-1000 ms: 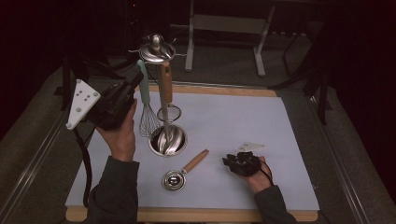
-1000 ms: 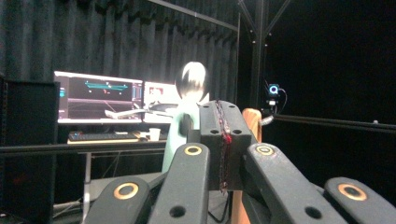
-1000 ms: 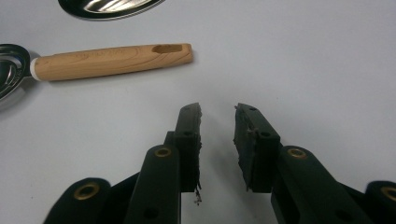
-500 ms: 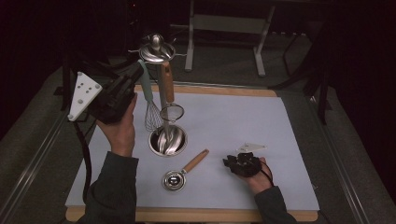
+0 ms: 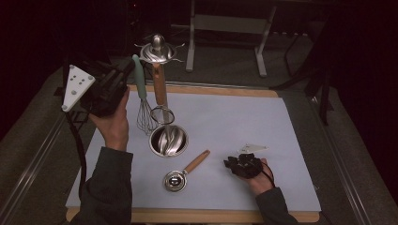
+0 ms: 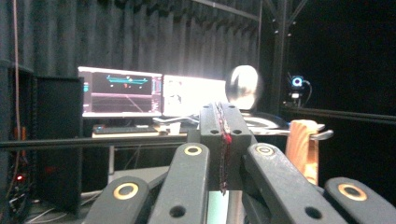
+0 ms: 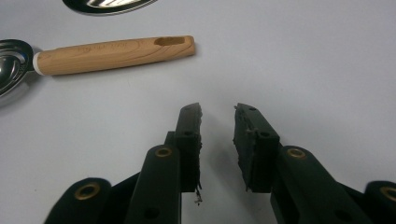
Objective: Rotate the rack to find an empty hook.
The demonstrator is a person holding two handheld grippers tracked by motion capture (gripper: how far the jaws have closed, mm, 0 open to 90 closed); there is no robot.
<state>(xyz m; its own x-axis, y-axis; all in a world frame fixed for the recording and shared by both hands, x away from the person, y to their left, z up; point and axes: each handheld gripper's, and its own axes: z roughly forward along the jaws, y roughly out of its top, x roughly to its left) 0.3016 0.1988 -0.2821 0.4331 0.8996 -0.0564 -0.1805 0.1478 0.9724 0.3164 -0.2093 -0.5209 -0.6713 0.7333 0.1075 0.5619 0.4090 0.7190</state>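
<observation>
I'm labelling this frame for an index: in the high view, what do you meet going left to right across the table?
Left hand-held gripper → whisk → round steel holder base → wooden-handled scoop lying flat → right hand-held gripper.

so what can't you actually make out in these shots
- High view: where the left gripper jaws meet the whisk; dark gripper body hides the contact.
- Left gripper view: shut jaws fill the foreground, hiding anything below; a round metal knob behind is blurred.
- Right gripper view: scoop bowl cut off by the left edge.
- High view: right gripper jaw gap too small and dark to judge.
</observation>
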